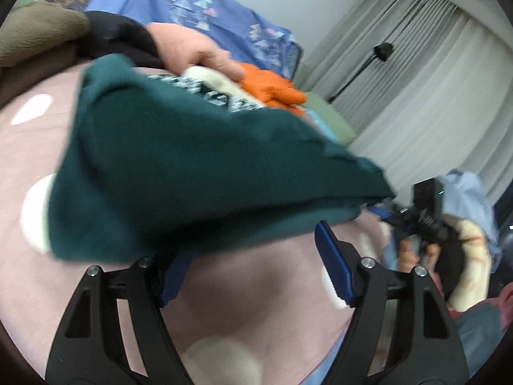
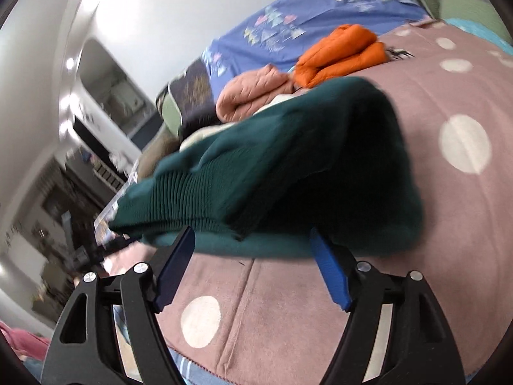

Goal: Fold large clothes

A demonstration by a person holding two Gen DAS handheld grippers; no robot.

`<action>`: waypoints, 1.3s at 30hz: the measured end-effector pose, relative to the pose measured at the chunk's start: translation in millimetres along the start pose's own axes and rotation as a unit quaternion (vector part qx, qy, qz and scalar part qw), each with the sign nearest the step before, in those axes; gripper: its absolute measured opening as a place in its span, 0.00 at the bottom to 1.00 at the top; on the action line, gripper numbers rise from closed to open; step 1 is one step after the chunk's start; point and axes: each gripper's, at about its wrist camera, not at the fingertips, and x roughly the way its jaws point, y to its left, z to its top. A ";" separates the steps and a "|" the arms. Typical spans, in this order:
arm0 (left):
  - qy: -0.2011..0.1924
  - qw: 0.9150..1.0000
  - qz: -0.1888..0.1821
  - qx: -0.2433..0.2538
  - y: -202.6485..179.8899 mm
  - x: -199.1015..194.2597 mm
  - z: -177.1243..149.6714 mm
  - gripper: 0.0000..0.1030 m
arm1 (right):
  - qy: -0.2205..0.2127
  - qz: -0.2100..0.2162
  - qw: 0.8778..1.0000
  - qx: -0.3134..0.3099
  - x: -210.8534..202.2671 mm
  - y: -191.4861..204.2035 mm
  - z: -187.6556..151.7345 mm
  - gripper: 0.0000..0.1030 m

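Left gripper (image 1: 253, 260) fingers (image 1: 333, 269): spread, gripping nothing | right gripper (image 2: 253, 269) fingers (image 2: 330, 276): same | green sweater (image 2: 288, 166): folded bundle on dotted pink bedspread (image 2: 320, 314), just ahead, a bare hand (image 1: 192, 48) at its far edge | step: fold apparently released; next: pull clear, check bundle holds

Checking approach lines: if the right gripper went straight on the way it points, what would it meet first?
Most likely the folded dark green sweater: its ribbed hem lies just beyond the right gripper, whose jaws stand open. Depth is blurred.
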 end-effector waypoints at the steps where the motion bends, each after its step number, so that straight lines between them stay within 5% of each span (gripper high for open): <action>1: -0.005 1.000 -0.012 0.005 -4.6 1.4 5.2 0.72 | -0.005 0.008 1.000 -0.017 0.2 8.5 2.5 0.72; 5: -0.028 0.999 -0.020 0.037 -17.9 4.8 31.0 0.72 | -0.044 0.012 0.998 -0.053 0.5 29.5 33.8 0.72; 10: -0.079 0.994 0.000 0.075 -33.7 3.2 90.5 0.72 | -0.110 -0.001 0.994 -0.019 -3.4 18.9 95.2 0.72; 15: -0.157 0.983 0.052 0.085 -27.1 -2.8 155.7 0.74 | -0.145 -0.095 0.985 0.010 10.6 -7.2 147.8 0.72; 18: -0.146 0.982 0.090 0.077 -9.0 9.5 168.7 0.74 | -0.128 -0.122 0.984 -0.006 29.2 -17.8 149.6 0.72; 24: -0.048 0.972 0.229 0.027 74.5 60.1 161.8 0.75 | -0.051 -0.248 0.967 -0.023 84.0 -64.1 134.1 0.73; 26: -0.014 0.974 0.227 -0.011 104.5 74.8 158.1 0.76 | -0.031 -0.248 0.968 -0.008 96.7 -80.3 130.7 0.74; 29: 0.000 0.988 0.135 -0.081 137.5 83.0 148.8 0.64 | -0.014 -0.215 0.976 0.019 106.0 -98.8 128.1 0.73; 31: -0.018 0.987 0.123 -0.099 145.5 74.4 144.1 0.35 | -0.015 -0.199 0.980 0.012 105.3 -95.4 128.2 0.39; 33: -0.039 0.987 0.129 -0.089 144.2 61.7 139.5 0.25 | -0.050 -0.224 0.973 0.008 95.1 -88.1 130.6 0.13; 36: -0.042 0.979 0.198 -0.023 121.7 59.7 126.9 0.23 | -0.066 -0.247 0.967 0.002 91.7 -81.8 133.2 0.11; 39: -0.027 0.971 0.238 -0.013 121.0 72.2 114.9 0.28 | -0.005 -0.273 0.962 -0.011 118.8 -90.6 128.2 0.14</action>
